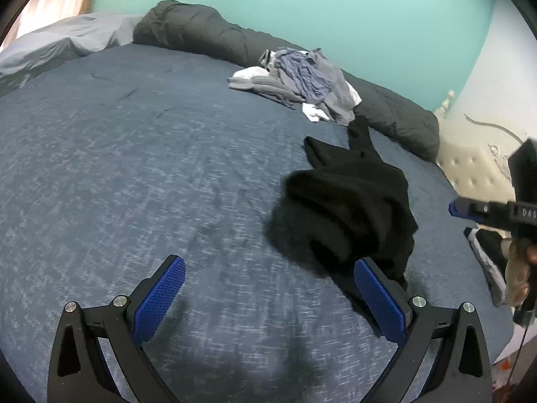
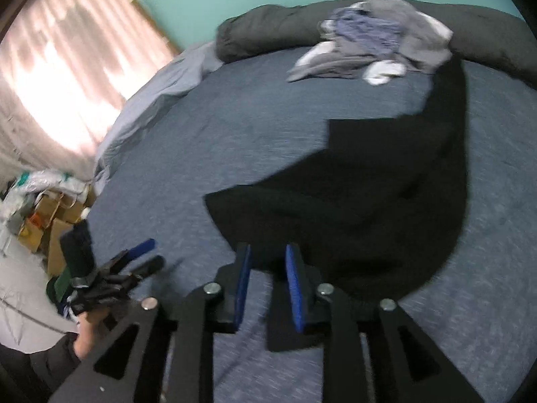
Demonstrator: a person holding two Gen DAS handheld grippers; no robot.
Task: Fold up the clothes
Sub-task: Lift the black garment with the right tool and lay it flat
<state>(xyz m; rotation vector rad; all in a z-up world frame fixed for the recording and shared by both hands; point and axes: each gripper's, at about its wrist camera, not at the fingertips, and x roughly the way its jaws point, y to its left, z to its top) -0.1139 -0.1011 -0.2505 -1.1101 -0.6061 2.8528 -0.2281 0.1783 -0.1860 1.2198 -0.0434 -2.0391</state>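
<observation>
Black fabric, a single dark garment, lies loose and unfolded on the blue bedspread. We note its long axis running from the near edge of the bed toward the pile of grey and white laundry at the far side, with a narrow limb tapering that way.

Right tongs: pads stand narrowly apart, not pressing on anything; the garment's near hem sits just ahead of and beneath the tips, a strip of dark cloth showing between the pads. We judge nothing is held.

Left tongs: spread wide and empty. The garment lies to their right, its bunched near end just beyond the right-hand pad.

We judge the right tongs the nearer to the hem and better aligned with the garment's length; the left would have to move across to reach the opposite corner. Motion blur limits finer reading of contact.
</observation>
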